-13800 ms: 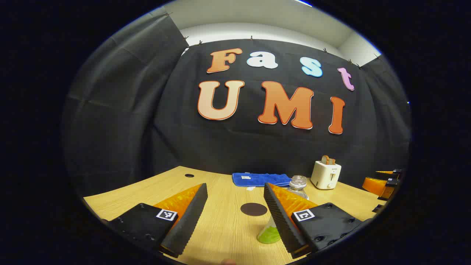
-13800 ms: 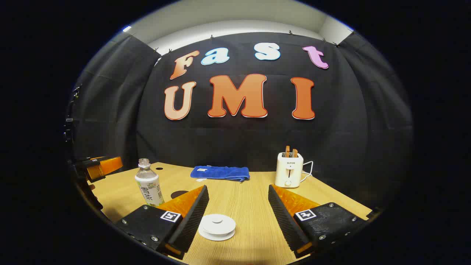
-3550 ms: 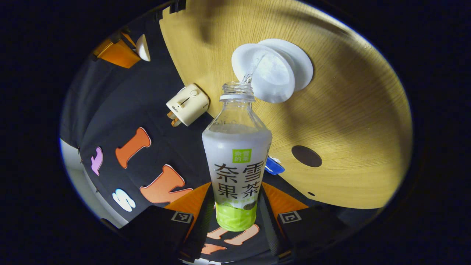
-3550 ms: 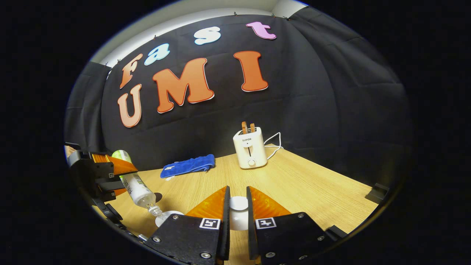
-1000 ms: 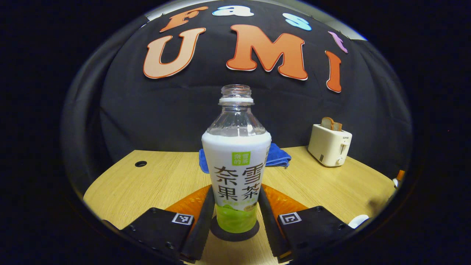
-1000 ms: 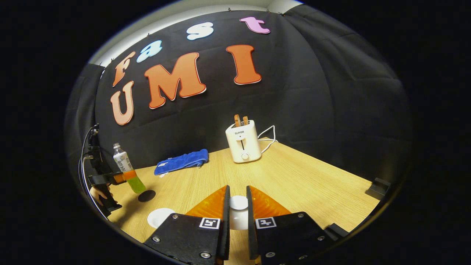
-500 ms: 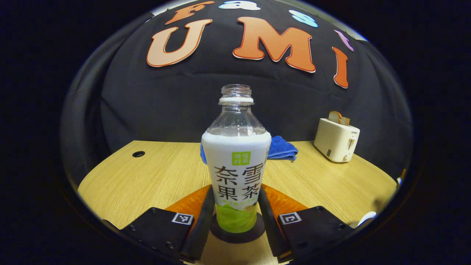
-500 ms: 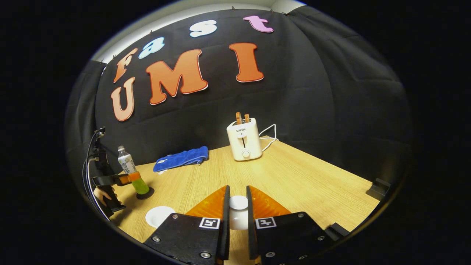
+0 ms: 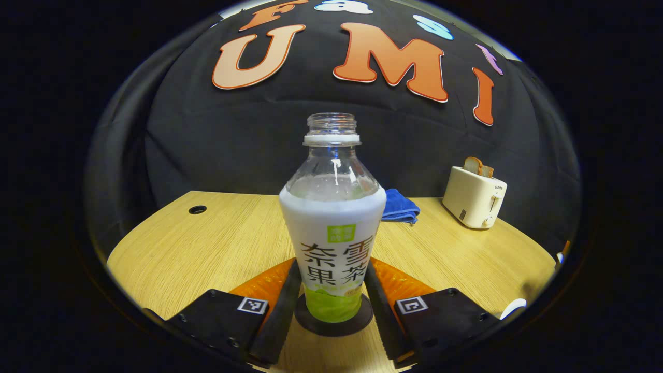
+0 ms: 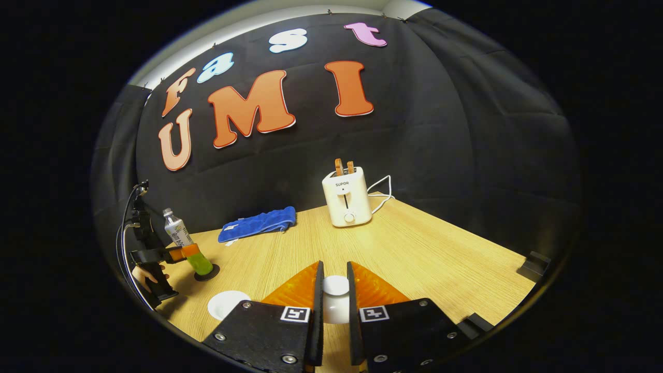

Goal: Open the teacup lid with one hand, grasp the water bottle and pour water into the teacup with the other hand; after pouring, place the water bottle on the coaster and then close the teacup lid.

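Both of my grippers are busy. My left gripper (image 9: 331,316) is clamped on the lower body of the water bottle (image 9: 333,228), one finger pressing each side, and my right gripper (image 10: 332,300) is pinched together on the teacup lid (image 10: 335,286), held up off the table (image 10: 414,248).

What has just changed: a second ago the bottle hung above the coaster (image 9: 333,324) with its base clear of the disc; now it has come down and, as far as I can judge, stands upright on it, the dark rim showing all round the base. In the right gripper view the same bottle (image 10: 182,241) stands on the coaster (image 10: 206,272) with my left gripper (image 10: 178,253) around it. The lid has not shifted between my right fingers.

For the task, that means pouring is done and the bottle looks placed (though I have not let go). My left fingers need to spread and back away without tipping it, since it is uncapped. Then the lid goes back on the open teacup (image 10: 228,304), which sits on the table just beside the coaster, nearer to me.

Counted: one water bottle, one coaster, one teacup, one lid, two grippers. Also one toaster (image 10: 346,199) with two slices in it, and one blue cloth (image 10: 257,224), both well apart from the work.
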A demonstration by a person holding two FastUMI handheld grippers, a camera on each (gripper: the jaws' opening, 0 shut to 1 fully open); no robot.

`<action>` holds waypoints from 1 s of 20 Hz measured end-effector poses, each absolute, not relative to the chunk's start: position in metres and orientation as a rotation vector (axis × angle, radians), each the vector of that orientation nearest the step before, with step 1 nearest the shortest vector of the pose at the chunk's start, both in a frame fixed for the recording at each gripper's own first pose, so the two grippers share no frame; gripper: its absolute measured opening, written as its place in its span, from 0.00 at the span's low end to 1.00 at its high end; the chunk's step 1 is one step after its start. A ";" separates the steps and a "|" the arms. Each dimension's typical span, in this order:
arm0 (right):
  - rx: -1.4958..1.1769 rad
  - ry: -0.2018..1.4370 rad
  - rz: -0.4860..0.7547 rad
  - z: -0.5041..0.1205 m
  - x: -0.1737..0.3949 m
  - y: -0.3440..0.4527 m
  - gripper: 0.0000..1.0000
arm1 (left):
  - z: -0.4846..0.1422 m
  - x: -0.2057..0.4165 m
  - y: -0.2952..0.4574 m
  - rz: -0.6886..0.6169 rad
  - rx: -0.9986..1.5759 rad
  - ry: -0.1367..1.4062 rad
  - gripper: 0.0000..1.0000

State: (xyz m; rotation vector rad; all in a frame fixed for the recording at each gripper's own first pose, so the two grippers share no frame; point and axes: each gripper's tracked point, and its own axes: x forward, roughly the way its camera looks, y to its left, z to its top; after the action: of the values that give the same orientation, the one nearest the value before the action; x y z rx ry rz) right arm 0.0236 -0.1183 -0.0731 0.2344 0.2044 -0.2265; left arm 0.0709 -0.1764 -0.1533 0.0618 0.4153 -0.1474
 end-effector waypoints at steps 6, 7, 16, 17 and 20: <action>0.233 0.207 -0.196 -0.074 0.028 -0.104 0.20 | -0.153 0.067 -0.172 -0.148 0.093 0.419 0.93; 0.231 0.205 -0.183 -0.073 0.030 -0.100 0.20 | -0.152 0.067 -0.170 -0.144 0.098 0.413 0.97; 0.186 0.216 0.051 -0.073 0.041 -0.004 0.20 | -0.140 0.066 -0.161 -0.114 0.132 0.331 0.98; 0.168 0.214 0.076 -0.073 0.043 0.007 0.20 | -0.138 0.067 -0.162 -0.108 0.124 0.320 0.96; 0.130 0.225 0.127 -0.081 0.049 0.031 0.20 | -0.135 0.065 -0.163 -0.100 0.103 0.297 0.98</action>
State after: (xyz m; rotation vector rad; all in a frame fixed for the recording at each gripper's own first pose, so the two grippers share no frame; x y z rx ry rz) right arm 0.0491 0.0314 -0.0807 0.1304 0.2254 0.1267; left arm 0.0655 -0.1629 -0.1354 0.1034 0.2966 -0.1000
